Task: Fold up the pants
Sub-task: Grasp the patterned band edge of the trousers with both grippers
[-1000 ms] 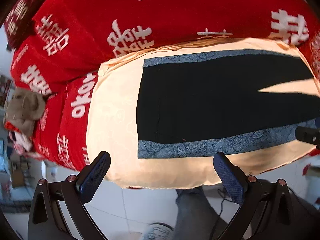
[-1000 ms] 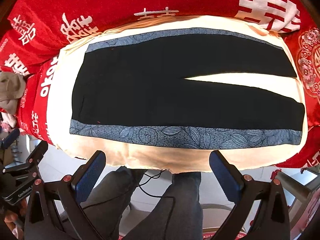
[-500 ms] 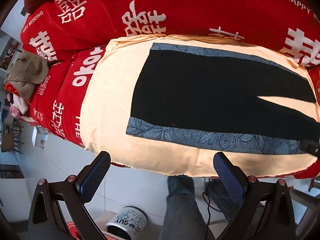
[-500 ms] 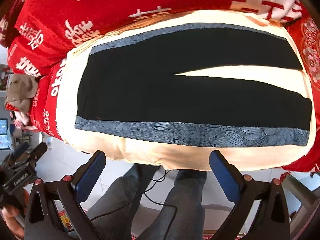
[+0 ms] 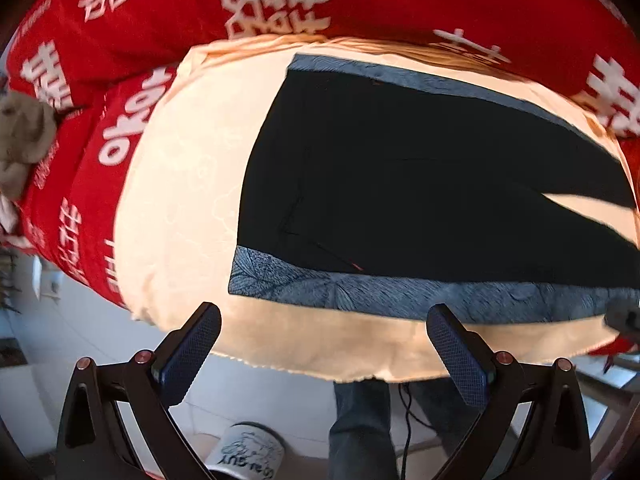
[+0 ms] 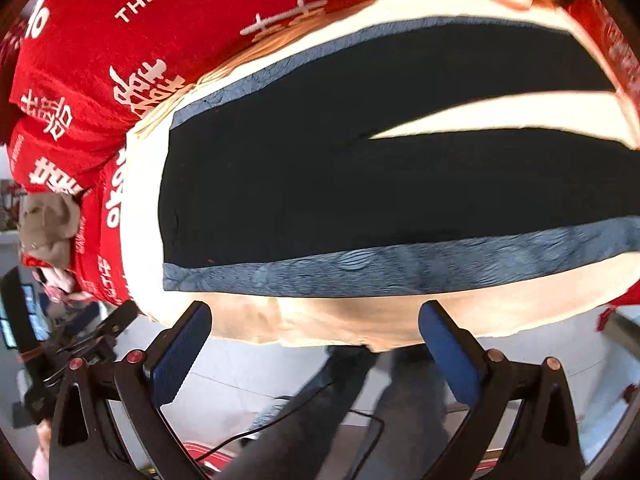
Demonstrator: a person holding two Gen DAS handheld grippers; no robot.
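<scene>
Black pants [image 5: 420, 184] with blue patterned side stripes lie flat and spread on a cream cloth [image 5: 180, 208], waist to the left, legs split to the right. They also show in the right wrist view [image 6: 360, 184]. My left gripper [image 5: 322, 350] is open and empty, just short of the cloth's near edge below the waist end. My right gripper [image 6: 314, 344] is open and empty, off the near edge below the near blue stripe [image 6: 400, 268]. Neither touches the pants.
A red bedspread with white lettering [image 5: 280, 4] lies behind and left of the cloth [image 6: 140, 220]. A beige cap [image 5: 24, 140] sits at the far left. The person's legs [image 5: 360, 428] and a white bucket [image 5: 248, 452] are on the floor below.
Both grippers have moved closer to the cloth and pants, which now fill more of each view. The right view has tilted. Both grippers stay open.
</scene>
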